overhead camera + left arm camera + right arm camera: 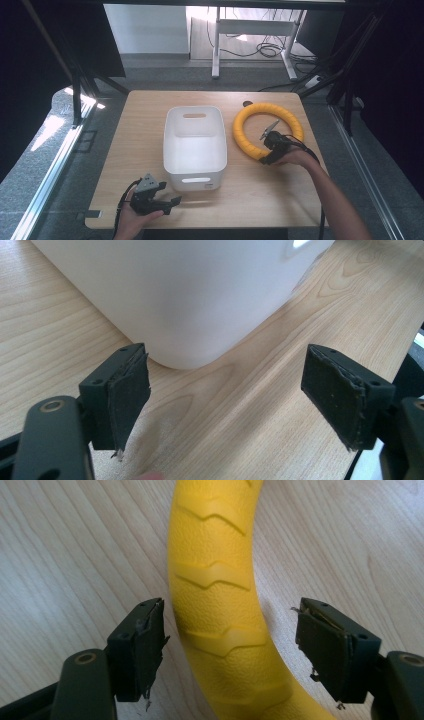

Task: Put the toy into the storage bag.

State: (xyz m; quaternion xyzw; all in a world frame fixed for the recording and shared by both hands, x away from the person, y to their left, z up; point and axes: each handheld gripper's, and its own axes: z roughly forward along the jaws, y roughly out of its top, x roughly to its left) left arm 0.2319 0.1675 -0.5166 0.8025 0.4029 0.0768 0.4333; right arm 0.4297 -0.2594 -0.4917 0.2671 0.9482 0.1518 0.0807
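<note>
Spanning most of the high view, the table [150, 115] is pale wood w/ rounded corners. White bin [195, 147] sits near its middle, long side running away from the person, handle slots at near and far ends. Yellow ring [250, 134] lies flat on the table just right of the bin, apart from it, ribbed w/ chevron ridges.

Right forearm comes in from the bottom right, angled up and left toward the ring; hand wraps the right tool [270, 148] body, wrist roughly straight, tool pointing down at the ring's near arc. In the right gripper view the right tool [230, 650] has its jaws wide, one on each side of the ring [215, 605]: the left pad [145, 650] sits outside the tube, the right pad [322, 652] inside the loop. Gaps of bare wood show on both sides, so pads aren't pressing; nothing gripped yet. Ring rests on the table.

Left hand enters at the bottom left, low by the table's near edge, fingers curled round the left tool [170, 200], which lies about level and points right, toward the bin's near left corner. Grey plate on top of it. In the left gripper view the left tool [225, 395] is spread wide, empty, pads clear of everything; the bin [190, 300] corner sits just beyond the jaws, not between them, w/ table [240, 430] under the gap.
</note>
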